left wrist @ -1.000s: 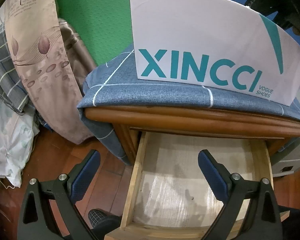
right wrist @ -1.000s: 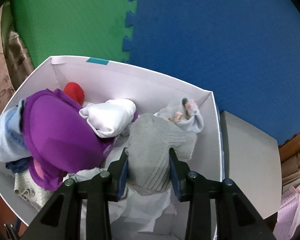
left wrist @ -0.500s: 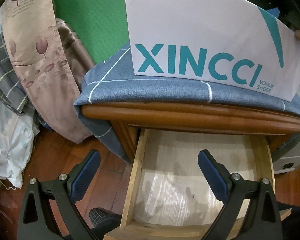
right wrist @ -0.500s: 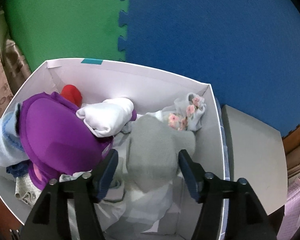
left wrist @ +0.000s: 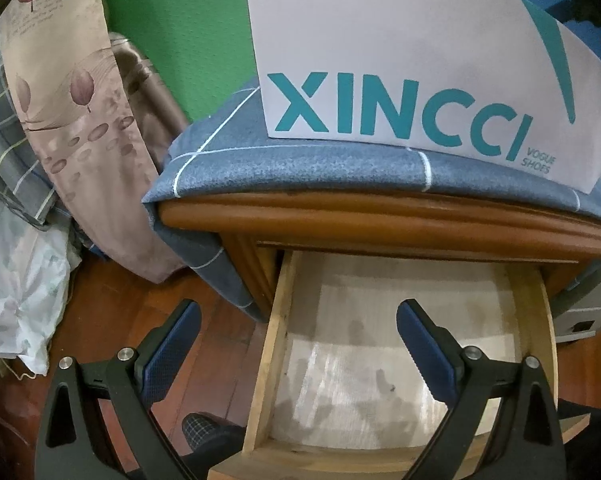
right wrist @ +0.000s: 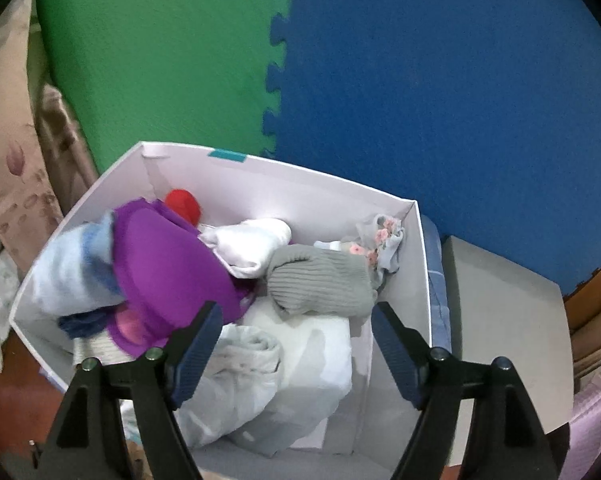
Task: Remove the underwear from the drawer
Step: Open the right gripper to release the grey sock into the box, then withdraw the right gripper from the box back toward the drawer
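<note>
The drawer (left wrist: 412,360) stands pulled wide out of the wooden nightstand (left wrist: 380,220), and its pale liner looks bare from side to side, nothing soft left lying in the part the left camera shows. Over it hang the left tongs (left wrist: 298,350), spread wide and gripping nothing, one blue pad (left wrist: 172,344) off over the floor and the other above the drawer bottom.

Up top, on the blue checked cloth (left wrist: 260,160) covering the nightstand, sits the white shoebox (right wrist: 300,200), and that is where the action is. The right tongs (right wrist: 296,344) are just above its near edge, jaws opening right now with nothing pressed between the pads. Just beyond them lies a grey ribbed garment (right wrist: 320,284), loose on the heap and free of the tongs, resting against a white bundle (right wrist: 252,248) and a floral piece (right wrist: 380,240) in the far corner. A purple garment (right wrist: 172,276), a pale blue one (right wrist: 72,272) and something red (right wrist: 182,202) fill the left half of the box.

My call: the task is at or very near its end. The underwear sits in the box, the drawer looks cleared, and both tongs are free. What may remain is a check of the drawer's hidden back part under the nightstand top, which neither camera shows, and perhaps pushing the drawer shut
</note>
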